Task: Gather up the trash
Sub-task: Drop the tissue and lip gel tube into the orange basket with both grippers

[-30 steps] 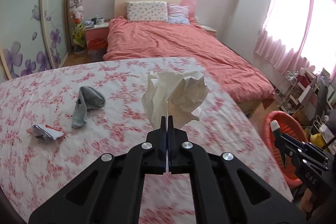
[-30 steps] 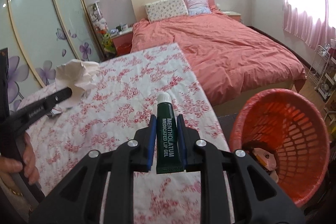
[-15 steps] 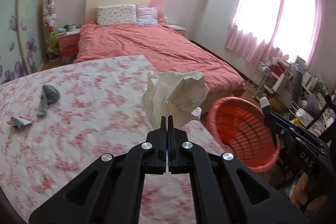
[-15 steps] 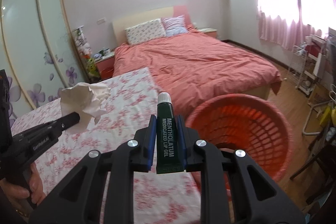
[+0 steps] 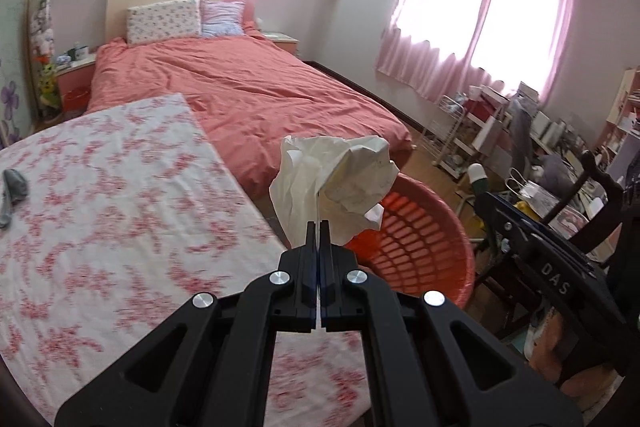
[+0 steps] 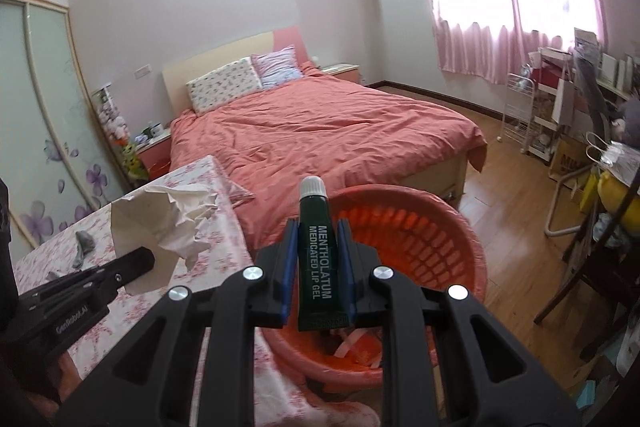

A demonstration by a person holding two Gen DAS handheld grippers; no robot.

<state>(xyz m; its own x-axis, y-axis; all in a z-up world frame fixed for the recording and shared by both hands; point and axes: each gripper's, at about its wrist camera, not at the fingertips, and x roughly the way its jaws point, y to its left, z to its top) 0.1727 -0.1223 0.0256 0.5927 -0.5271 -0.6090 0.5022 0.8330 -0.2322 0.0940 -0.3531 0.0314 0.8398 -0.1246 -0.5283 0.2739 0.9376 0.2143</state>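
- Bin [image 6: 416,227]: the orange mesh bin stands on the floor just beside the edge of the table [image 5: 100,207], which wears a floral cloth. It already holds some scraps at the bottom. Risk: a release made before the load is fully above the rim would drop trash on the floor or back on the cloth.
- Crumpled paper [image 5: 332,191]: a large, light wad pinched at one thin edge. Judged to fall slowly and drift; from the left wrist view it sits over the near rim of the bin, not clearly over the middle, so it may catch on the rim or slide outside.
- Left gripper [image 5: 319,239]: clamped fully on the paper's edge, jaws pressed together with only a sheet between them. It points downward at a moderate slant toward the bin. Risk: the thin sheet may cling to a pad when the jaws part.
- Right gripper [image 6: 318,259]: clenched on the lip gel tube [image 6: 318,251], held upright between the blue pads with its cap forward, aimed down over the bin opening. Risk: both grippers converge on one opening and could knock together.
- Tube: small and dense; judged to drop straight, but it could bounce off the mesh wall.
- Grey rag [image 5: 12,191]: not yet collected on the table.
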